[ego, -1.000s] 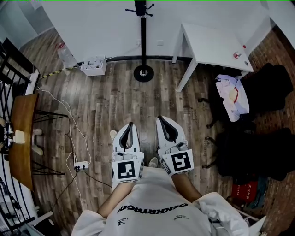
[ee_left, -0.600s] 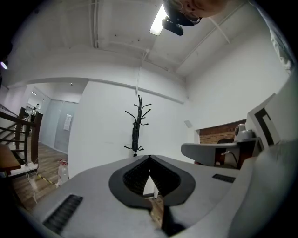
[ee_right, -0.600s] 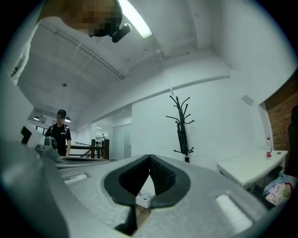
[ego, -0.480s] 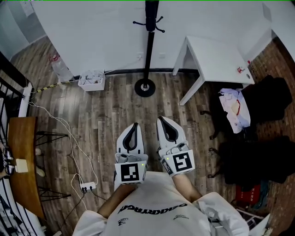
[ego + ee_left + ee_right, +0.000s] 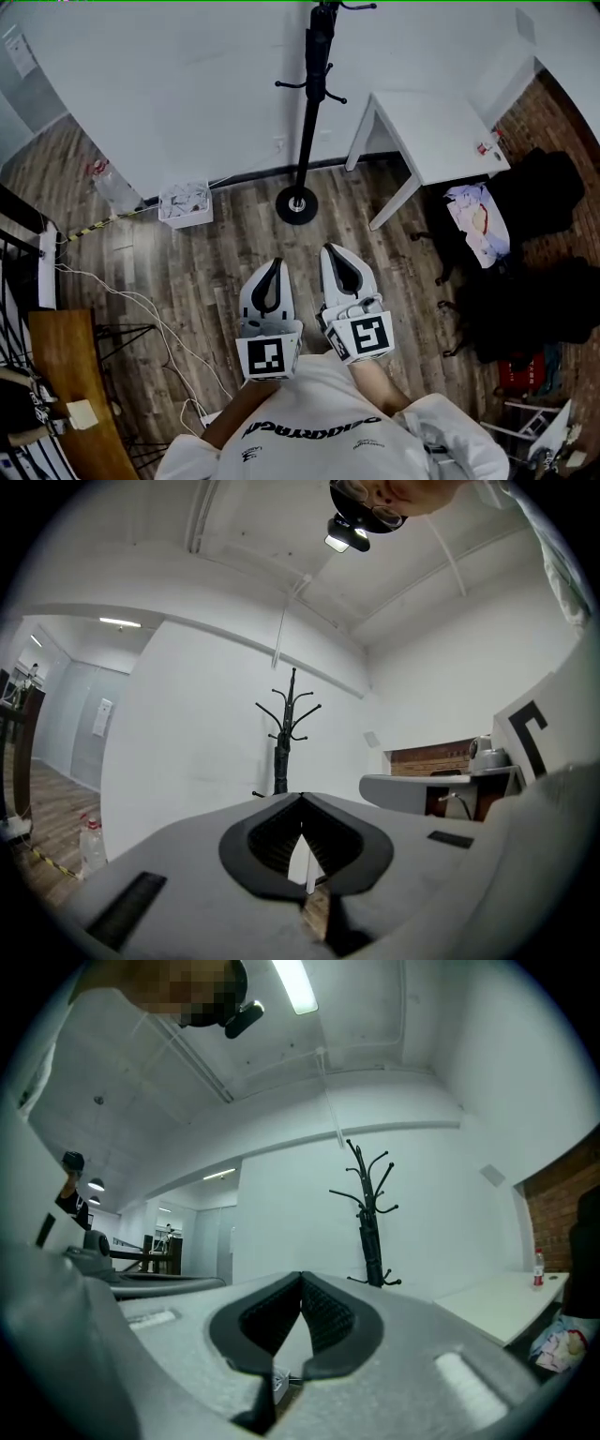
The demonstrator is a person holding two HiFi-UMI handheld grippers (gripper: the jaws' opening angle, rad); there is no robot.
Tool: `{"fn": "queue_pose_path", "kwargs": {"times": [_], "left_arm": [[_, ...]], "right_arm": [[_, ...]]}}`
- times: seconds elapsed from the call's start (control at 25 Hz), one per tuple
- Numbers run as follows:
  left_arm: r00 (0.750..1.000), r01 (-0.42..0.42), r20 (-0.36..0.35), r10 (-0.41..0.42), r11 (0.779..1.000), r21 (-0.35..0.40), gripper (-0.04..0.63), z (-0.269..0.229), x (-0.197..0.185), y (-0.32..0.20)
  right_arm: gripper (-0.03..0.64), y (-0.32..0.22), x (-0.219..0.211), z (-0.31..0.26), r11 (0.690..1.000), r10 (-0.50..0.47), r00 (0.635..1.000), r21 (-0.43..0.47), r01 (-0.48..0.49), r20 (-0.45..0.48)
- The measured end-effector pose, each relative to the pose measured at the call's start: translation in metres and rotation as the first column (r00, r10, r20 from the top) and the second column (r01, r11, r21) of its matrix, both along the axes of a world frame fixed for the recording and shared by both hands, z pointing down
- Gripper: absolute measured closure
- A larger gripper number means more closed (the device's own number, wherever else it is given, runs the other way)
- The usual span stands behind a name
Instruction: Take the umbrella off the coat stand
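Observation:
A black coat stand (image 5: 308,122) rises from a round base (image 5: 296,205) against the white wall, straight ahead of me. A dark folded umbrella (image 5: 320,45) hangs along its upper pole, also seen in the left gripper view (image 5: 280,764) and the right gripper view (image 5: 372,1244). My left gripper (image 5: 273,266) and right gripper (image 5: 335,252) are held side by side over the wooden floor, a good way short of the stand. Both point level at it, shut, with nothing held. The jaws meet at their tips in the left gripper view (image 5: 301,796) and the right gripper view (image 5: 301,1276).
A white table (image 5: 431,131) stands right of the stand, with a small bottle (image 5: 481,148) on it. A white bin (image 5: 185,203) and a plastic bottle (image 5: 112,187) lie left by the wall. Dark chairs with clothes (image 5: 525,244) fill the right; cables (image 5: 141,309) and a wooden table (image 5: 66,375) are at the left.
The whole view has advanced toward the coat stand, which now looms taller and nearer. Both grippers travelled forward together and stayed shut.

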State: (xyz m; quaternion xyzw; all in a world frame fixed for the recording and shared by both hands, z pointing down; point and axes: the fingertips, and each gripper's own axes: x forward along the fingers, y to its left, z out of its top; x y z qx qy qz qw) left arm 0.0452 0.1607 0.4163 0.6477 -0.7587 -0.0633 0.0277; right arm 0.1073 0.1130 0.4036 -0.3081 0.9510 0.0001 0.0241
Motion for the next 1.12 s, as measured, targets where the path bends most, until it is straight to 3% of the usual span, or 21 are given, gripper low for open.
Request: {"fn": "queue_pose_path", "kwargs": {"times": [0.56,1.12], "left_arm": [[0.995,-0.102,-0.002,0.102,0.994,0.027,0.598,0.002,-0.07,-0.051],[0.982,-0.186,0.027,0.186,0.982,0.031,0.598,-0.009,-0.127,-0.187]], "right_arm": [[0.624,-0.044,-0.067,-0.002,0.994,0.105,0.994,0.014,-0.105,-0.013],[0.624,-0.174,-0.134,-0.007,0.987,0.157,0.988,0.02,-0.157,0.006]]}}
